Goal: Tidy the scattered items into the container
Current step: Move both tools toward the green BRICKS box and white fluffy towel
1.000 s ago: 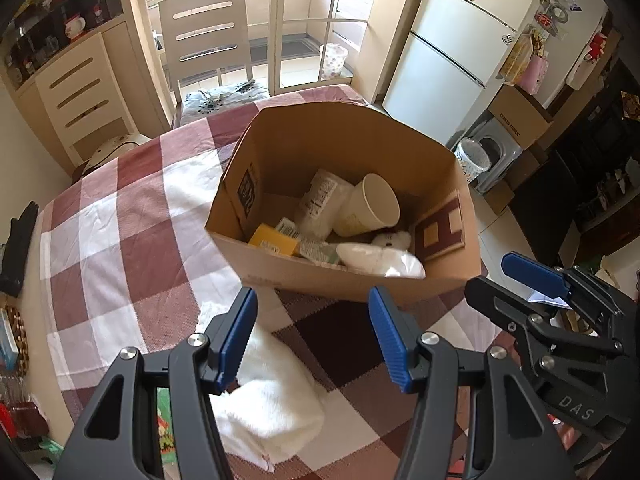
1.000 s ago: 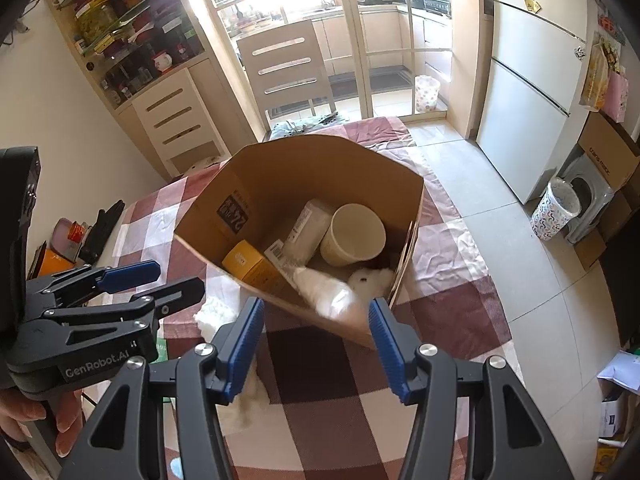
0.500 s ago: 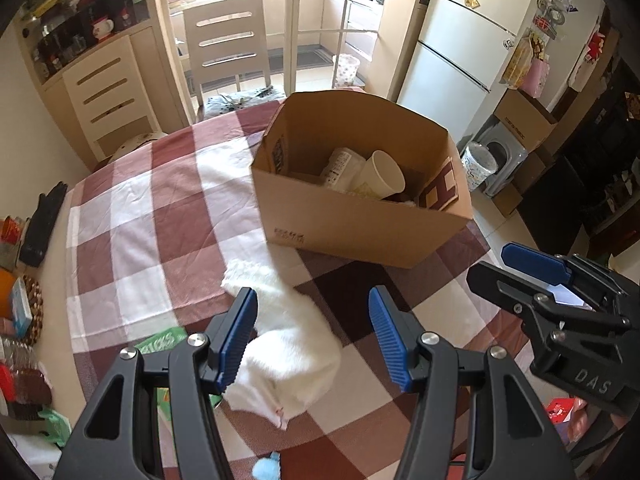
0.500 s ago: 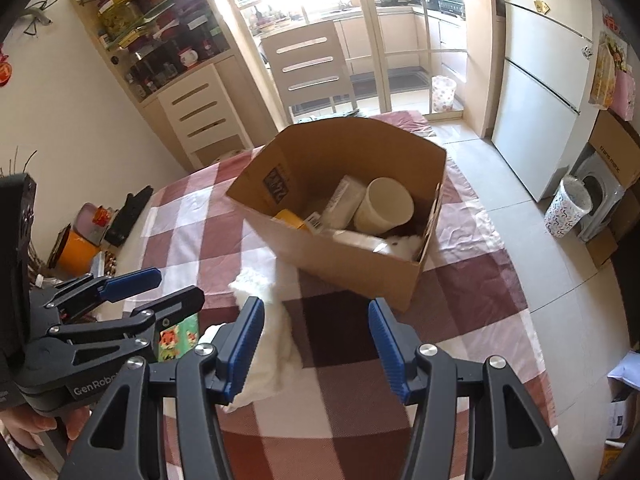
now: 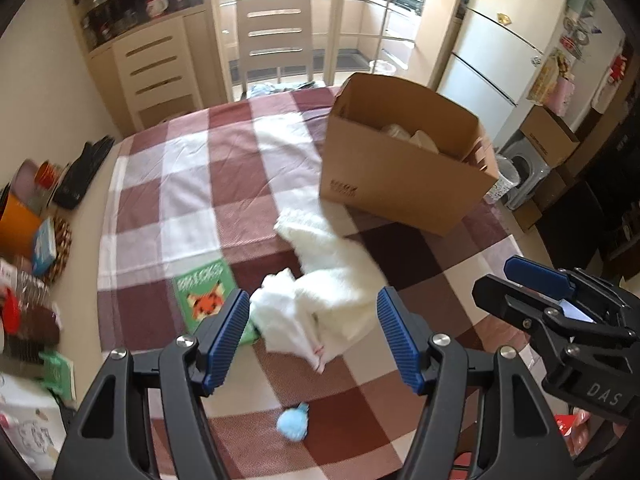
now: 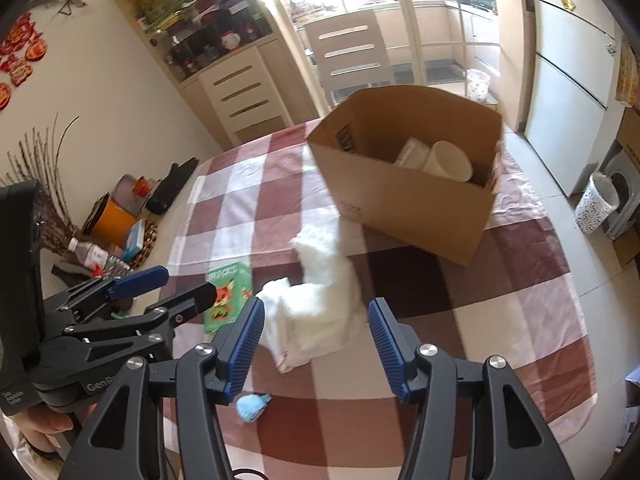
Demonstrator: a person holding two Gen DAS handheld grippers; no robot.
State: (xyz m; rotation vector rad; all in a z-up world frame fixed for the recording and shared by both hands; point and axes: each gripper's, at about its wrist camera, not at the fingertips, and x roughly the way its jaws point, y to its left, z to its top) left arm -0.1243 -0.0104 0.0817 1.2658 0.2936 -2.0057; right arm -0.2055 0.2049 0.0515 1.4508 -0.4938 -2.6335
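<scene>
We see the left tongs (image 5: 313, 326), their jaws just widened and gripping nothing, framing the white towel (image 5: 328, 280) at lower centre. The right tongs (image 6: 316, 326) gape empty too. The box (image 5: 404, 168) stands upper right on the surface (image 5: 160, 208).

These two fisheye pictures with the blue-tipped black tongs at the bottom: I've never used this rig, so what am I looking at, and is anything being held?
There is no robot: a person holds one hand-squeezed tool in each hand, and a camera on each looks along its two fingers. One picture is from the left tool, with the right tool at its right edge; the other is from the right tool, with the left one at its left edge. On the checked tablecloth lie a crumpled white cloth, a green fox card and a small blue fluffy ball. The cardboard box already contains a paper cup. Both tools are open and hold nothing; the left one's jaws have just been opening.
</scene>
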